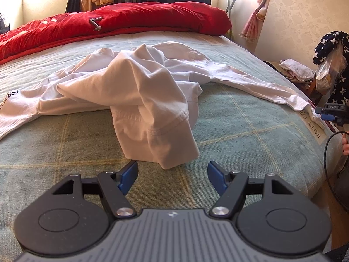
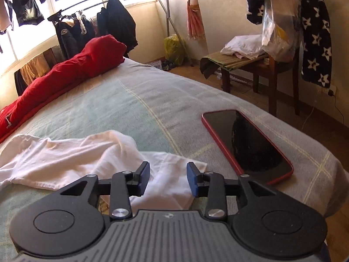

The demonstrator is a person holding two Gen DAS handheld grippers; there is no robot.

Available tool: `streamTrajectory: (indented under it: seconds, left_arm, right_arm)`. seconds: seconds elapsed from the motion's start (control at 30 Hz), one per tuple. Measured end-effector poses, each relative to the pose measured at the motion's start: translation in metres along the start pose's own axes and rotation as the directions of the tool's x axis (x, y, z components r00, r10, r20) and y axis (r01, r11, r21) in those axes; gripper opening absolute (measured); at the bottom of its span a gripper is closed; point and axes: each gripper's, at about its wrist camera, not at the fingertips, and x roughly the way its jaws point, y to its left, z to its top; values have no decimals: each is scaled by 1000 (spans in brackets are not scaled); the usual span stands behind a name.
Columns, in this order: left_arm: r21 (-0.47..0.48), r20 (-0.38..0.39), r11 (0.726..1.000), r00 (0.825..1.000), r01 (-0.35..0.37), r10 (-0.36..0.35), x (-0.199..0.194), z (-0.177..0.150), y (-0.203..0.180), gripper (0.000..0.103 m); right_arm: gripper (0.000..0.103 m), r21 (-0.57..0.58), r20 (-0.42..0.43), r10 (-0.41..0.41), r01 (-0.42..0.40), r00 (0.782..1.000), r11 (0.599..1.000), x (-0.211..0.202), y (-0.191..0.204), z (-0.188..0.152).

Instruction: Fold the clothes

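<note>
A white long-sleeved shirt (image 1: 139, 87) lies crumpled on the green checked bed cover (image 1: 240, 135), sleeves spread left and right. My left gripper (image 1: 172, 172) is open and empty, just in front of the shirt's nearest hem. My right gripper (image 2: 168, 179) is open, with the end of the right sleeve (image 2: 165, 174) lying between and under its blue pads; the jaws are apart and do not pinch the cloth. The right gripper also shows in the left wrist view (image 1: 331, 112) at the bed's right edge, by the sleeve cuff.
A red-cased phone (image 2: 246, 144) lies on the bed right of the sleeve. A red duvet (image 1: 113, 24) is bunched at the far end. A wooden chair (image 2: 261, 65) with clothes and a starred garment (image 2: 314, 30) stands beside the bed.
</note>
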Motion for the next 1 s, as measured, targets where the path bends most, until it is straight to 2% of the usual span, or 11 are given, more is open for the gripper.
streamTrajectory:
  seconds: [0.03,0.17,0.2,0.23,0.3,0.33,0.53,0.6,0.77,0.83,1.0]
  left_arm:
    - [3,-1,1000,1000,3,-3,0,0,-1,71]
    - [16,-2,1000,1000,11,-11,0,1,-4,71]
    - [15,-2,1000,1000,10,-10,0,1,-4,71]
    - [14,-2,1000,1000,9,-9,0,2,-5,71]
    - [15,-3,1000,1000,7,-7,0,2,-5,71]
    - [17,-3,1000,1000,6,-6,-1,2,-5,71]
    - [19,6,1000,1000,-1,1,-4,5,-4,71]
    - [19,4,1000,1000,1,-1,-3,6,-4,71]
    - [25,8,1000,1000,9,-9,-5,5,-4,71]
    - [22,9,1000,1000,5,-5,-4,6,-2,72]
    - [20,11,1000,1000,-2,2,-2,7,0,72]
  right_arm:
    - [60,8,1,-13,13,1000,1000,2,-1,-6]
    - [63,1,22,-21,21,1000,1000,7,5,-15]
    - [51,-30,24,-19,20,1000,999,9,10,-14]
    - [30,-53,26,-8,9,1000,999,9,13,-13]
    - [12,-86,38,3,0,999,996,8,16,-5]
    - [11,-104,58,-4,10,998,994,6,17,1]
    - [11,-210,170,-46,82,984,974,-3,22,45]
    - [12,-238,164,-66,104,984,966,4,26,56]
    - [29,-250,119,-164,189,979,950,16,32,61]
    - [42,-223,116,-133,157,984,962,11,33,59]
    - [44,-243,48,39,-27,998,970,6,60,42]
